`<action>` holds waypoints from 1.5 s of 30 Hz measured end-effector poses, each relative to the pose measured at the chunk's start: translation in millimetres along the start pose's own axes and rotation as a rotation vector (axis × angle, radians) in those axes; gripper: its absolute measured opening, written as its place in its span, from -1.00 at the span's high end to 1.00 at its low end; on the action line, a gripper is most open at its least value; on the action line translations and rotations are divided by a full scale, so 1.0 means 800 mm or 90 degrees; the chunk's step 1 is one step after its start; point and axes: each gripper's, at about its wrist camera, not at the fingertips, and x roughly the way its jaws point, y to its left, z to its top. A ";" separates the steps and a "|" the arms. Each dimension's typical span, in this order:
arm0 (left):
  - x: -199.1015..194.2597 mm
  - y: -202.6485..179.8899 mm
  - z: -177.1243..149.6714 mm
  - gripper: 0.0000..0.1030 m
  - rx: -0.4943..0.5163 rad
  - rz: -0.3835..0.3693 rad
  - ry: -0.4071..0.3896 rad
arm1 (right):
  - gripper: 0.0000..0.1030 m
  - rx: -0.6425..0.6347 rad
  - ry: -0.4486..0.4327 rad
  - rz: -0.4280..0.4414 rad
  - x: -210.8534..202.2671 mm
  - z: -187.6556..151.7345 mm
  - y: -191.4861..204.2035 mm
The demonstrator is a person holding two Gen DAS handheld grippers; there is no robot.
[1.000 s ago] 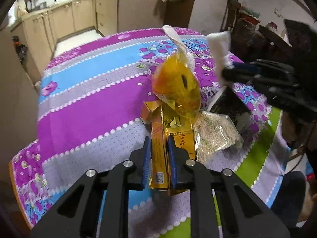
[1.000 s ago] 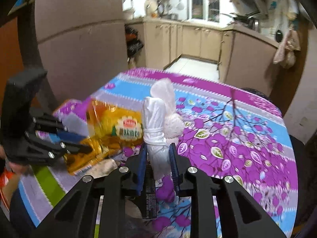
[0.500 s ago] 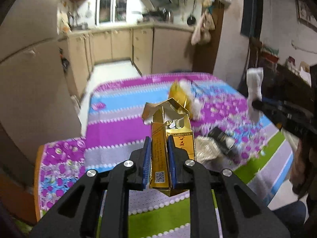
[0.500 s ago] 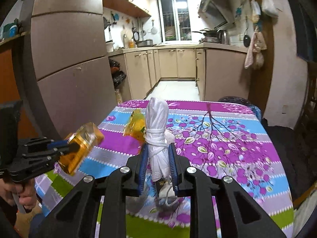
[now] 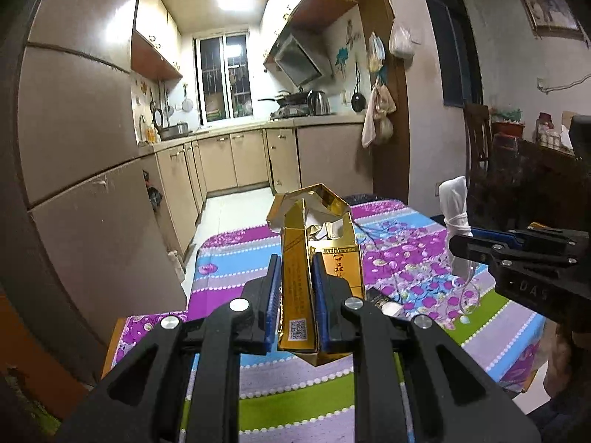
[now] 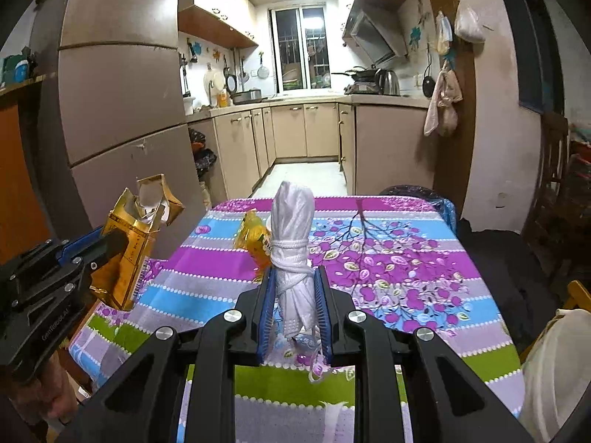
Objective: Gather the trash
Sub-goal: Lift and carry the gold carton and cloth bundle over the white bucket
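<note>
My left gripper (image 5: 295,291) is shut on an open gold carton (image 5: 314,254) and holds it well above the table; the carton also shows in the right wrist view (image 6: 129,247). My right gripper (image 6: 293,299) is shut on a rolled, tied white plastic bag (image 6: 291,236), also lifted; the bag also shows in the left wrist view (image 5: 456,217). A yellow snack wrapper (image 6: 253,238) lies on the table behind the white bag.
The table wears a striped purple, blue and green floral cloth (image 6: 388,258). A dark flat packet (image 5: 384,301) lies on it behind the carton. A tall beige cabinet (image 6: 122,110) stands to the left, kitchen counters (image 6: 295,129) beyond, and dark bags (image 6: 498,258) at the right.
Both grippers have risen and tilted up with their loads. The table now sits lower in both views and the kitchen fills the upper part.
</note>
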 end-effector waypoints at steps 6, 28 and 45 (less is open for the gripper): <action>-0.010 -0.008 0.010 0.70 -0.015 -0.014 -0.002 | 0.57 0.004 -0.016 -0.008 -0.032 -0.001 -0.002; 0.007 -0.105 0.042 0.69 -0.025 -0.127 0.017 | 0.57 0.050 -0.057 -0.110 -0.129 -0.007 -0.087; 0.016 -0.293 0.072 0.69 0.063 -0.315 0.023 | 0.57 0.123 -0.043 -0.268 -0.226 -0.021 -0.288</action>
